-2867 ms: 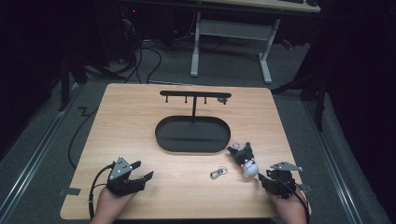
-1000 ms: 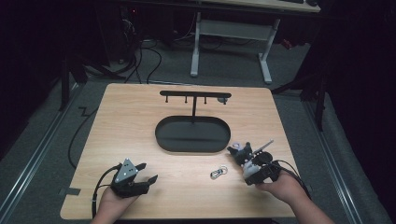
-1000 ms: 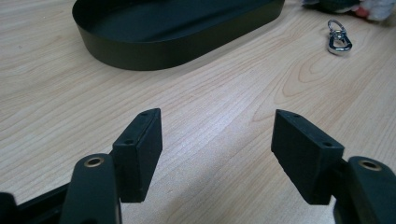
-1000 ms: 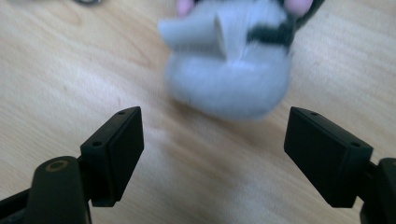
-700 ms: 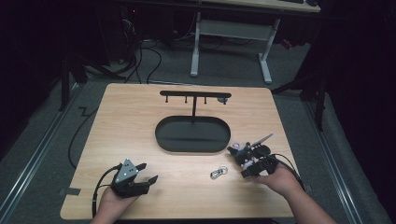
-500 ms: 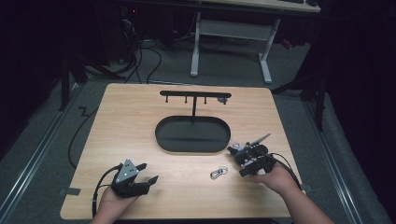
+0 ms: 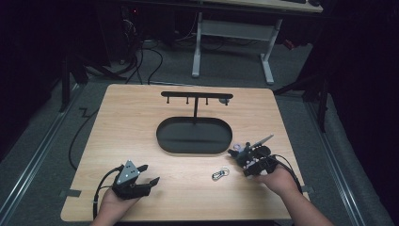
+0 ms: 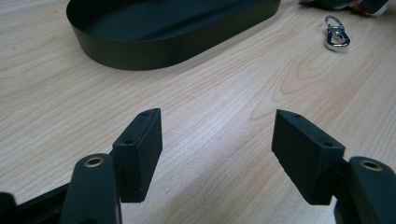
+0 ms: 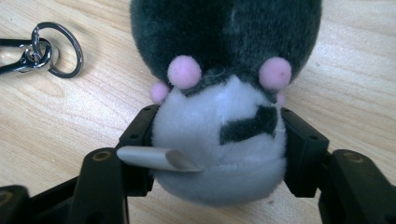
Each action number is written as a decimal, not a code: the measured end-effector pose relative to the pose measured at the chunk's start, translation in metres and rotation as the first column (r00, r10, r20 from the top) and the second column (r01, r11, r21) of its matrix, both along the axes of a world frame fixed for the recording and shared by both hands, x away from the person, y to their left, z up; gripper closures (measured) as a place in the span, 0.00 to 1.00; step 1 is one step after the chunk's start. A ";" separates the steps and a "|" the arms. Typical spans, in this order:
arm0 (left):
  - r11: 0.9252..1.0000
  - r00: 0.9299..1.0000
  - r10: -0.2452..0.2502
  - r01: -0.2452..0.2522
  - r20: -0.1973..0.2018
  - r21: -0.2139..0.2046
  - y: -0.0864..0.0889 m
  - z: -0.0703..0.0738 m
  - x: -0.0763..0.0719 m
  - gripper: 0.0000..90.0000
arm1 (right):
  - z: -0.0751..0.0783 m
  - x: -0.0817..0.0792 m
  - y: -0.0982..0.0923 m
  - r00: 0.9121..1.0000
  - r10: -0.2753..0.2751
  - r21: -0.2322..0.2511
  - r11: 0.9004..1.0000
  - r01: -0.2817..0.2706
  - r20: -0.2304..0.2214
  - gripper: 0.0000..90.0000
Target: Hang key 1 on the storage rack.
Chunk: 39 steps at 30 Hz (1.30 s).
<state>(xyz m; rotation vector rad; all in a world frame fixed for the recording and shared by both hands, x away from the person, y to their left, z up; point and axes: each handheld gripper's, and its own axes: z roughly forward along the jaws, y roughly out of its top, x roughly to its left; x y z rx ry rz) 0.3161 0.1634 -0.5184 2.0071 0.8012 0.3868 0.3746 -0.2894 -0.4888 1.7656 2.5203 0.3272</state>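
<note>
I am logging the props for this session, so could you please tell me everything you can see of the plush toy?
The plush toy is small, round and fuzzy: dark grey fur on one part, white on the other with a dark patch, small pink pompom nubs where the colours meet, and a grey tag sticking out. It lies on the wooden table at its right side, near the black tray. The right gripper has its jaws against both sides of the white part. A key ring lies close by, apart from it.

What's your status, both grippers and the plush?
Right gripper shut on plush toy, low on table beside tray. Left gripper open, empty. Metal clip lies loose nearby, not blocking.
</note>
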 end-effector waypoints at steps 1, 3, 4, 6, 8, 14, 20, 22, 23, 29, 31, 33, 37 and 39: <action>1.000 1.000 0.000 0.000 0.000 0.000 0.000 0.000 0.000 0.38 | -0.001 0.000 0.000 1.000 0.000 0.003 1.000 0.000 0.000 0.46; 1.000 1.000 -0.001 0.001 -0.001 0.002 0.000 0.000 0.000 0.38 | -0.001 -0.001 0.000 1.000 0.005 -0.005 1.000 -0.005 0.007 0.48; 1.000 1.000 -0.002 0.002 -0.001 0.003 0.000 0.000 0.000 0.38 | -0.001 -0.001 0.000 1.000 0.006 0.002 1.000 -0.006 0.010 0.49; 1.000 1.000 -0.003 0.003 -0.001 0.004 0.000 0.000 0.000 0.38 | -0.001 -0.001 0.000 1.000 0.008 0.000 1.000 -0.008 0.016 0.50; 1.000 1.000 -0.002 0.002 -0.001 0.004 0.000 0.000 0.000 0.38 | 0.000 -0.001 0.000 1.000 0.016 -0.008 1.000 -0.016 0.022 0.51; 1.000 1.000 -0.001 0.001 0.002 -0.001 0.000 0.000 0.000 0.38 | 0.009 -0.004 -0.001 0.999 0.019 -0.013 1.000 -0.018 0.041 0.53; 1.000 1.000 -0.002 0.002 0.007 0.001 0.000 0.001 -0.001 0.38 | 0.024 -0.007 -0.002 0.998 0.031 -0.003 1.000 -0.031 0.053 0.53; 1.000 1.000 -0.001 0.001 0.011 -0.002 0.000 0.001 -0.001 0.38 | 0.028 -0.009 -0.002 0.998 0.040 -0.001 0.999 -0.040 0.057 0.53; 1.000 1.000 -0.003 0.003 0.011 -0.005 0.000 0.001 -0.001 0.38 | 0.030 -0.010 -0.002 0.998 0.036 0.007 0.999 -0.037 0.059 0.53; 1.000 1.000 0.005 -0.005 0.028 -0.004 0.001 0.002 -0.001 0.38 | 0.042 -0.015 -0.001 0.997 0.060 0.012 0.998 -0.061 0.056 0.53; 1.000 0.999 0.007 -0.007 0.031 -0.005 0.001 0.002 -0.001 0.37 | 0.047 -0.016 0.001 0.997 0.055 0.017 0.998 -0.056 0.054 0.53; 1.000 0.999 0.010 -0.009 0.032 -0.005 0.001 0.002 -0.001 0.37 | 0.051 -0.017 0.001 0.996 0.062 0.021 0.998 -0.064 0.061 0.53; 1.000 0.999 0.011 -0.010 0.036 -0.005 0.000 0.002 -0.002 0.37 | 0.060 -0.018 0.004 0.996 0.063 0.036 0.997 -0.066 0.066 0.53; 1.000 0.999 0.008 -0.008 0.034 -0.006 0.000 0.002 -0.002 0.37 | 0.064 -0.018 0.005 0.996 0.065 0.039 0.997 -0.068 0.066 0.53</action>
